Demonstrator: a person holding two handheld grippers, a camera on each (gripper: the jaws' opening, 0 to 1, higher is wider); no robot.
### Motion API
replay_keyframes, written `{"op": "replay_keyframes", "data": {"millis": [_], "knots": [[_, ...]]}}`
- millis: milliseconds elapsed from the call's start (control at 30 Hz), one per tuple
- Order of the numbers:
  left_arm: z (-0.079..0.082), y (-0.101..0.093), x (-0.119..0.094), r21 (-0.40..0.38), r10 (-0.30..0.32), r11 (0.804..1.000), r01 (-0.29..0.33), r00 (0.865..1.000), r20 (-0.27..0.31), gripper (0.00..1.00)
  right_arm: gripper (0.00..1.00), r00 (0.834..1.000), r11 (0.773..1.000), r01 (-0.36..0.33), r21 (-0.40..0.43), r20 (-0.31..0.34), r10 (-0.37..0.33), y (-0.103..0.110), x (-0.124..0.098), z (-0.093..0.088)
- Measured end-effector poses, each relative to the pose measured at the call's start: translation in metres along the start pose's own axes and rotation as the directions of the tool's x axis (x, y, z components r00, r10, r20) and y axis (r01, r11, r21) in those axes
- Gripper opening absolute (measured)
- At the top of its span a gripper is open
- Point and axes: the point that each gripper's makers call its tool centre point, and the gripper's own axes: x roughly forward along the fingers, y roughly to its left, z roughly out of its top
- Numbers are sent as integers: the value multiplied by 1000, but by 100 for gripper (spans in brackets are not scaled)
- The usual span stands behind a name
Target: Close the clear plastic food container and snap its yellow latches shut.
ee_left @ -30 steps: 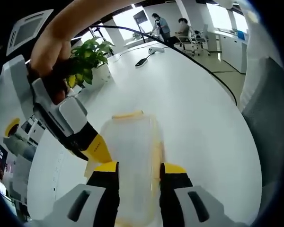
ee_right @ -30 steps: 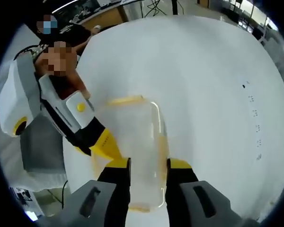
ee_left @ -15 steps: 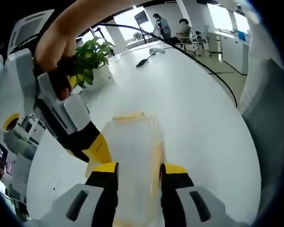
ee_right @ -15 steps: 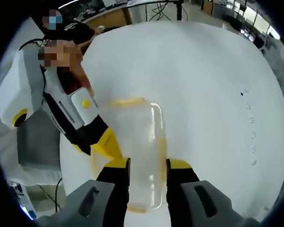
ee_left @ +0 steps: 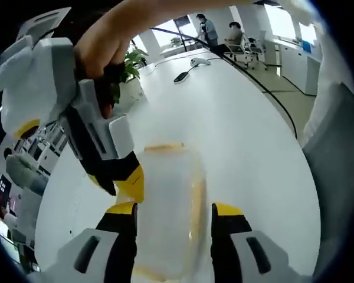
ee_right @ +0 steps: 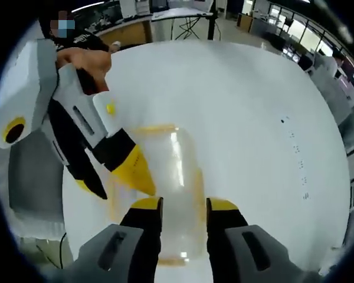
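In the left gripper view, the left gripper (ee_left: pixel 172 213) stands with jaws apart, straddling the clear container (ee_left: pixel 168 206) on the white table (ee_left: pixel 253 147); the right gripper (ee_left: pixel 121 177) comes in from the left beside it. In the right gripper view, the right gripper (ee_right: pixel 184 207) has its jaws parted over the container, which is clear, lidded and rimmed by yellow latches (ee_right: pixel 155 129).

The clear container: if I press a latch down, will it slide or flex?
The container looks empty and thin-walled, so probably light and a bit flexible. On the smooth white table it may well slide unless one tool steadies it.
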Motion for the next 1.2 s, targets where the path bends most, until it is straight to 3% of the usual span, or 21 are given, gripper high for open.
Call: {"op": "replay_keyframes", "data": {"millis": [267,433,533,700,900,1000,1100,1200], "knots": [[-5,14,-12,-38,40,998,-41,999,-6,48,35,1000,1000,9,-6,8,-9,9,-7,-1],[-11,27,-21,-61,62,996,-62,998,-12,55,40,999,1000,19,-16,31,-19,10,-17,1],[-14,34,-25,-57,70,996,-71,997,-17,64,46,999,999,27,-27,44,-26,11,-22,-1],[-23,40,-28,-38,59,997,-61,997,-42,75,50,998,999,37,-25,45,-36,11,-27,-12],[-28,40,-24,-42,4,999,-6,998,-56,81,64,1000,999,20,-50,13,-19,20,-27,-31],[-35,44,-20,-15,-4,1000,3,996,-94,82,63,1000,999,0,-43,-6,-1,25,-26,-42],[-40,40,-17,-26,-45,999,42,992,-117,86,70,1000,999,0,-46,-12,0,27,-24,-48],[-47,37,-14,12,-66,998,68,986,-155,87,74,1000,999,-15,-43,-10,15,30,-21,-51]]}}
